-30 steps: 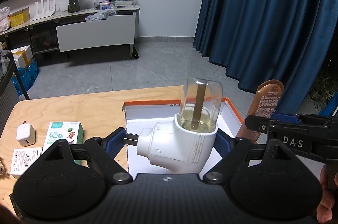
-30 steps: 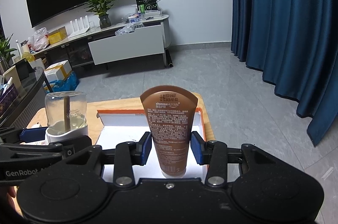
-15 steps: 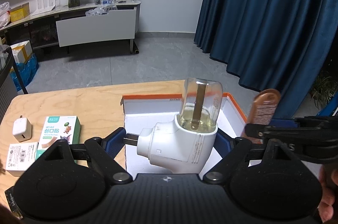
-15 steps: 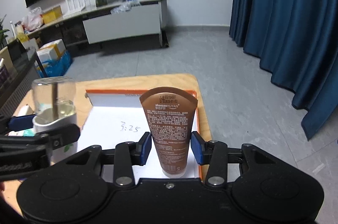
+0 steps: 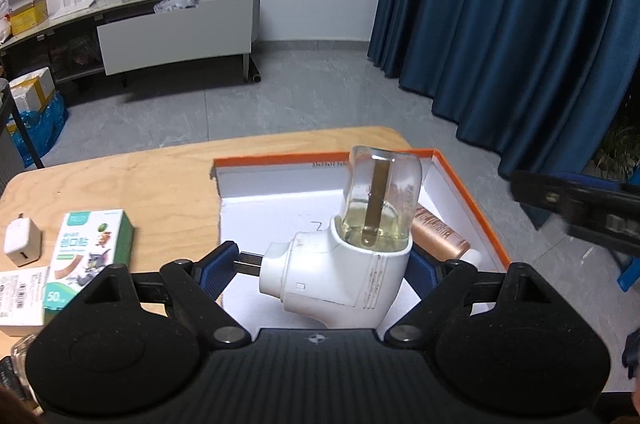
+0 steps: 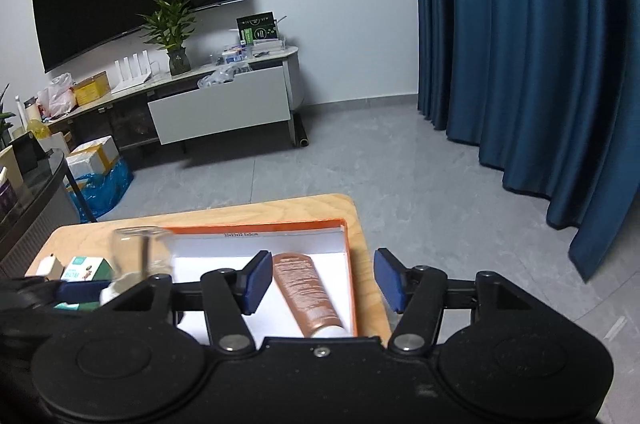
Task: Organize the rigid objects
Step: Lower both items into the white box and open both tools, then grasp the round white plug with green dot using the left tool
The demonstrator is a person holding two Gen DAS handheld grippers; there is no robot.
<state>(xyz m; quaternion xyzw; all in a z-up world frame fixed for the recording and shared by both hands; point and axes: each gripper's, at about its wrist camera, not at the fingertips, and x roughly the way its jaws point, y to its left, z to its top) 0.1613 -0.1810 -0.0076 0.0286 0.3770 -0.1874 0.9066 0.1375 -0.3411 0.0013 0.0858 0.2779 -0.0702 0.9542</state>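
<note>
While the left gripper (image 5: pixel 320 264) clamps a white plug-in vaporizer (image 5: pixel 344 264), bottle up, over the near part of the orange-edged box (image 5: pixel 472 192), the right gripper (image 6: pixel 320 282) is opening with nothing pressed between its pads. Just below it a brown tube (image 6: pixel 308 294) lies inside the box along its right wall, cap toward the near edge. Small boxes (image 5: pixel 88 248) wait at the surface's left edge.

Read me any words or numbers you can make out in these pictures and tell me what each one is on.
"50": bottom corner of the green and white box on the table.
Green and white box's other print: too small to read.
Print on the orange tray's far wall: too small.
Brown tube lettering: blurred.
White flat box label: unreadable.
</note>
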